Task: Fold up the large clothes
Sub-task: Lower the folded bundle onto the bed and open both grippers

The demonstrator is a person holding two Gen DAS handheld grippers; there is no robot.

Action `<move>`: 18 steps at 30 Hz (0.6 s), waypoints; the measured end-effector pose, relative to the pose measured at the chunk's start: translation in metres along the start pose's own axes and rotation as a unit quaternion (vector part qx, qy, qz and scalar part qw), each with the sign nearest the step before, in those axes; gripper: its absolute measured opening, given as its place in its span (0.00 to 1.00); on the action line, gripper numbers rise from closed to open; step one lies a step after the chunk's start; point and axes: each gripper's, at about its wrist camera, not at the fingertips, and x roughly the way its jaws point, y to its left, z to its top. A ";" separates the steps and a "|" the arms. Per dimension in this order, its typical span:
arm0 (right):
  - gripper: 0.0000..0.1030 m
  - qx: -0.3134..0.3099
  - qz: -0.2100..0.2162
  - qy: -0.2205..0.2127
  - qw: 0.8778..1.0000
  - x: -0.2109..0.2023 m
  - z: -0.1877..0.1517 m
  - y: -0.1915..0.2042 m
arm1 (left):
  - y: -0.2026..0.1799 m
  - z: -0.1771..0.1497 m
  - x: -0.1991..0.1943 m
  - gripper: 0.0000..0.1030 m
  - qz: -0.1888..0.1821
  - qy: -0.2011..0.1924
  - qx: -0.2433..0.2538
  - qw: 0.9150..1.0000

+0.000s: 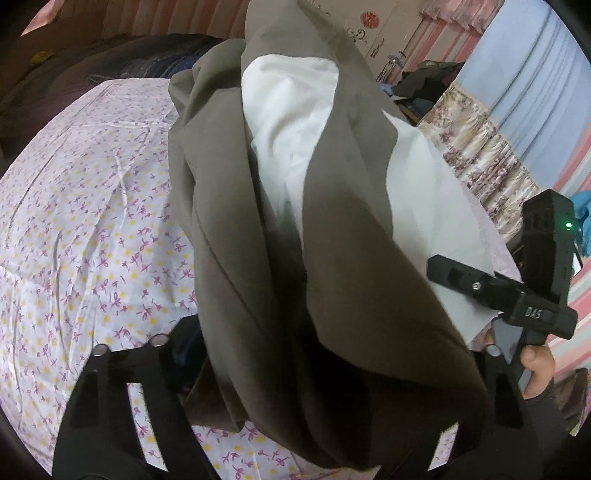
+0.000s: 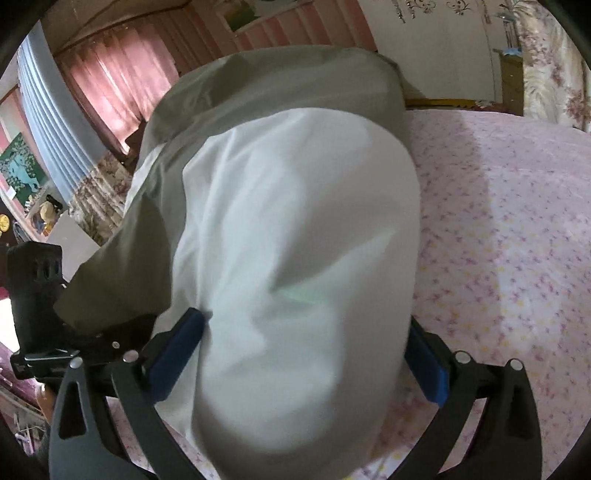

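Spreading below: a floral-sheeted bed (image 1: 92, 206). Hanging above it, olive garment (image 1: 236, 206) with white lining, bunched. Left tongs (image 1: 295, 354): buried in cloth, grip impossible to tell. Right tongs (image 2: 306, 350): gaping wide around the lining, blue pads (image 2: 177, 350) showing only here. Probably lifting; next, spreading flat.

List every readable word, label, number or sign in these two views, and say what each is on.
"DAS": pale letters on the black body of the right gripper, seen from the left wrist view.
Red round emblem on the pale cabinet: too blurred to read.
Dark scrollwork on the wall: ornament, no legible words.
Nothing readable on the olive garment.
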 end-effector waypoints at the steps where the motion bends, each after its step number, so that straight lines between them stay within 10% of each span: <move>1: 0.86 -0.004 0.000 -0.005 1.000 0.000 0.001 0.003 | -0.001 0.000 -0.001 0.61 -0.006 -0.004 0.000 1.000; 3: 0.60 -0.027 -0.003 -0.024 0.999 -0.007 0.001 0.010 | -0.004 0.000 -0.005 0.54 -0.001 -0.013 0.006 1.000; 6: 0.46 -0.065 -0.016 -0.047 0.997 -0.018 0.005 0.025 | -0.017 0.001 -0.010 0.48 0.027 -0.029 0.020 0.999; 12: 0.37 -0.117 -0.019 -0.127 0.985 -0.076 0.013 0.040 | -0.079 0.009 -0.040 0.41 0.083 -0.098 0.077 0.989; 18: 0.37 -0.154 -0.064 -0.207 0.964 -0.172 -0.013 0.025 | -0.157 -0.005 -0.071 0.39 0.030 -0.143 0.122 0.982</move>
